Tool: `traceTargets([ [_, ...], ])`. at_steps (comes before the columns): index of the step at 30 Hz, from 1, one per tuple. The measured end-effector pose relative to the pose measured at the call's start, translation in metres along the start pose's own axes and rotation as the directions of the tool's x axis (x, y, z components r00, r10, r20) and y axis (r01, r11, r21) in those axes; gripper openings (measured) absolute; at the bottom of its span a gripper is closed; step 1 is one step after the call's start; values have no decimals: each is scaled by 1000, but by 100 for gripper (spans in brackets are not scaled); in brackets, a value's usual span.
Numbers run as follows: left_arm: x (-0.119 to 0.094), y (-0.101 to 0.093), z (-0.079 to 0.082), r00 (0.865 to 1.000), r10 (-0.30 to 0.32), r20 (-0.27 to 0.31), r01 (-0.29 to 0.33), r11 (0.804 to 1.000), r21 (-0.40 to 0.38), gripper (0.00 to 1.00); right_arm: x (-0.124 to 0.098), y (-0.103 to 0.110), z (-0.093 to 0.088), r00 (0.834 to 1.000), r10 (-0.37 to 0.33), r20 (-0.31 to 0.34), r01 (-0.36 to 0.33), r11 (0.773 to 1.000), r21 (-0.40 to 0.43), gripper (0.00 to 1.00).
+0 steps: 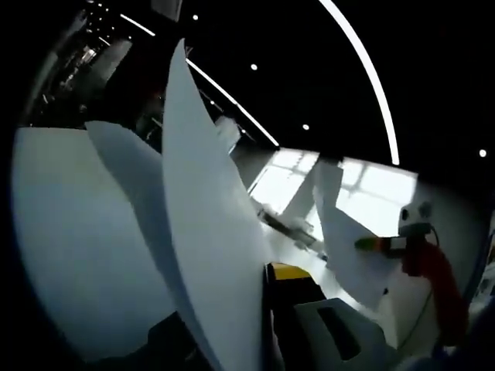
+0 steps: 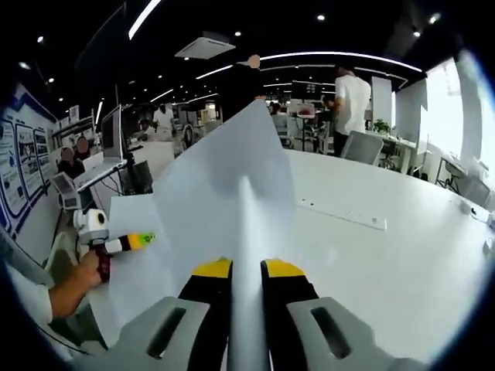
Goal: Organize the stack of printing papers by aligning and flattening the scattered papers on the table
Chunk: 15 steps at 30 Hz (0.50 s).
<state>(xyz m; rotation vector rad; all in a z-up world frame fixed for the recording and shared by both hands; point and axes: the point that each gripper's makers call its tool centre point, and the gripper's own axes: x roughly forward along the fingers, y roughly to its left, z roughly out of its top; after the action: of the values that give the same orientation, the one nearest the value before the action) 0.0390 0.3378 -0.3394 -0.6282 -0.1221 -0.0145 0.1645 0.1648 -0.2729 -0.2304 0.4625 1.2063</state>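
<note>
Yellow-tipped jaws of the right gripper (image 2: 247,272) are pinching a sheet of printing paper (image 2: 232,193) above the white table (image 2: 387,255).
Left gripper (image 1: 267,309) is lifting other sheets (image 1: 209,232); they are hiding one jaw, so I cannot tell its grip. Judging by this, the gathering step is in hand; next the edges need aligning, then laying flat on the table. Right gripper view is showing the table and the holding hand (image 2: 87,272); left gripper view is showing ceiling lights (image 1: 371,77).

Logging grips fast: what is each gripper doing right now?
Left gripper: shut on paper sheets.
Right gripper: shut on paper sheets.
</note>
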Motion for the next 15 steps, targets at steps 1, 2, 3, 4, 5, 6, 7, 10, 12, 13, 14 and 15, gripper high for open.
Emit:
traceTargets([
  [1,0,0,0,1000,1,3,-1,1000,-2,8,2,0,0,1000,2,1,-2,1000,5,9],
  [2,-1,0,1,1000,0,8,0,1000,-3,8,4,1,-1,1000,3,2,-3,1000,5,9],
  [3,-1,0,2,1000,-1,12,1,1000,-3,8,5,1,-1,1000,2,1,-2,1000,4,9],
  [4,-1,0,2,1000,0,14,0,1000,-3,8,7,2,-2,1000,3,-1,-3,1000,4,9],
  [5,-1,0,2,1000,1,13,-1,1000,-3,8,8,3,-3,1000,5,-6,-5,1000,3,9],
  [6,-1,0,2,1000,1,12,-1,1000,-2,9,9,4,-4,1000,6,-9,-6,1000,5,9],
  [7,0,1,2,1000,4,9,-4,1000,1,9,10,4,-4,1000,8,-9,-8,1000,2,9],
  [10,1,-1,0,1000,0,-1,0,1000,8,9,12,2,-5,1000,4,-11,-4,1000,8,9],
  [12,1,-2,0,1000,-6,0,6,1000,11,11,15,1,-6,1000,3,-16,-2,1000,9,9],
  [13,0,-3,0,1000,-6,0,6,1000,9,11,17,2,-6,1000,7,-21,-7,1000,13,9],
  [14,0,-3,0,1000,-7,-1,7,1000,7,11,19,3,-6,1000,9,-23,-9,1000,12,9],
  [15,1,-3,0,1000,-10,-1,10,1000,4,11,20,4,-6,1000,10,-27,-10,1000,7,9],
])
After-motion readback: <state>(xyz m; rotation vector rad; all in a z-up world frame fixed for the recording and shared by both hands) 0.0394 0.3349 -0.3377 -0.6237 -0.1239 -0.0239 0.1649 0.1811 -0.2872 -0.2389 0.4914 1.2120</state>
